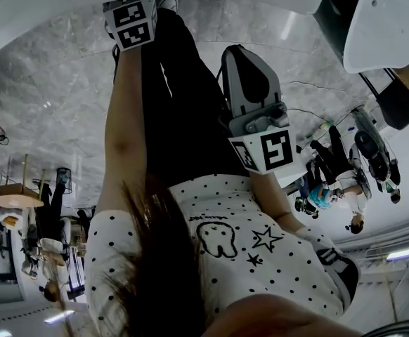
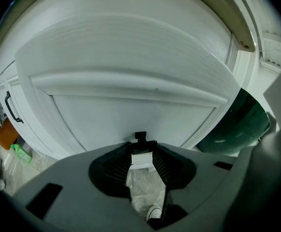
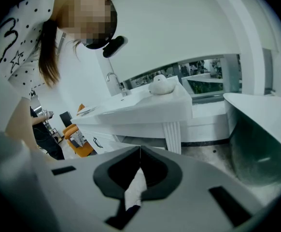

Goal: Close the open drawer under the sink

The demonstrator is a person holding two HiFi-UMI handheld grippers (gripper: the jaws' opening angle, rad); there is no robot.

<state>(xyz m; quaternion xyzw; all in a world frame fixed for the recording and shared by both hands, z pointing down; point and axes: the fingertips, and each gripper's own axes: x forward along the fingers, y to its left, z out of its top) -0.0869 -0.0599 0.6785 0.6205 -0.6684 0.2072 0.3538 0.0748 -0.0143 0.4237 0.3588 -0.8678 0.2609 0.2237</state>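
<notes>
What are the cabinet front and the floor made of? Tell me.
Cabinet front: probably painted wood or board, matte white; it shows faint horizontal streaks and a raised moulding. Floor: likely polished marble or marble-look tile, grey; it shows thin veins and glints of light.

White panelled cabinet front (image 2: 131, 57): painted look, matt, smooth, faint fine horizontal grain.
Left of cabinet front, thin curved black handle (image 2: 9, 108): looks metal, dull sheen.
Right of cabinet front, dark green rounded container (image 2: 234, 124): smooth, glossy, pale reflections on it.
Below cabinet front, left gripper (image 2: 141, 148): grey matt plastic shell; black pads (image 2: 114, 167) finely ribbed, rubbery look.
Grey marbled floor (image 1: 57, 97): polished, glossy, streaked with light.
Person's white black-dotted shirt (image 1: 282, 265): soft cloth.
Black trousers (image 1: 183, 104): matt cloth.
</notes>
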